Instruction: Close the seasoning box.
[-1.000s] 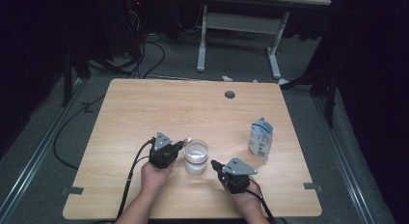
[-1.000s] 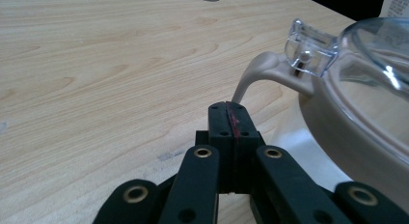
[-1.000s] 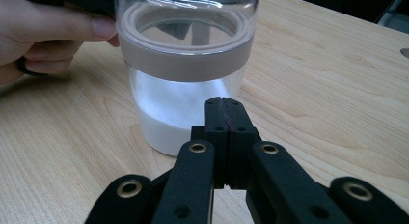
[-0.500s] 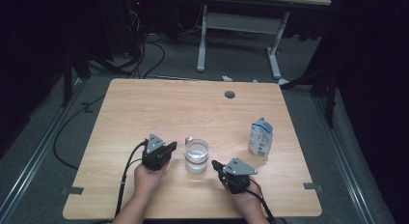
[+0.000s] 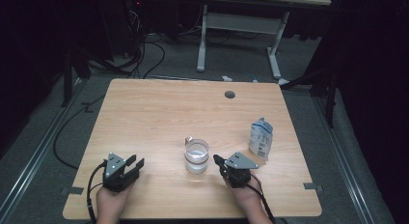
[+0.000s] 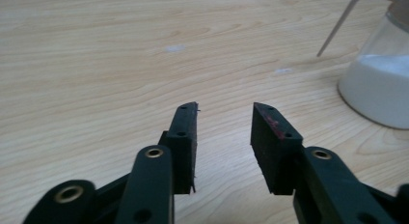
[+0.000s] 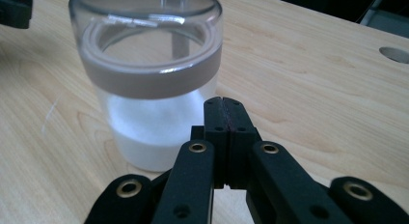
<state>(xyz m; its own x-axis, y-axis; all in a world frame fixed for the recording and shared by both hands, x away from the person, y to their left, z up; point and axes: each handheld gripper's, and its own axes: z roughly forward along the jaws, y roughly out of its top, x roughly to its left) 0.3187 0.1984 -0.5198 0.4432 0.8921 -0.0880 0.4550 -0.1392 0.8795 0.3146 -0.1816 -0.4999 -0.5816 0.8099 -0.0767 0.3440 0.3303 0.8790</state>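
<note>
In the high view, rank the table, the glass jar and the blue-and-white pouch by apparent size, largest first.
1. table
2. blue-and-white pouch and glass jar: they look about alike in this view, so I leave them unranked.

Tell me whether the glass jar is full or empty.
Partly full. The glass jar stands upright, with white powder filling roughly its lower part; its upper part is clear in the right gripper view.

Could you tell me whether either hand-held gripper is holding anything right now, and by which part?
Nothing is held. The left hand-held gripper is open over bare table; the right hand-held gripper is shut on nothing, beside the jar.
</note>
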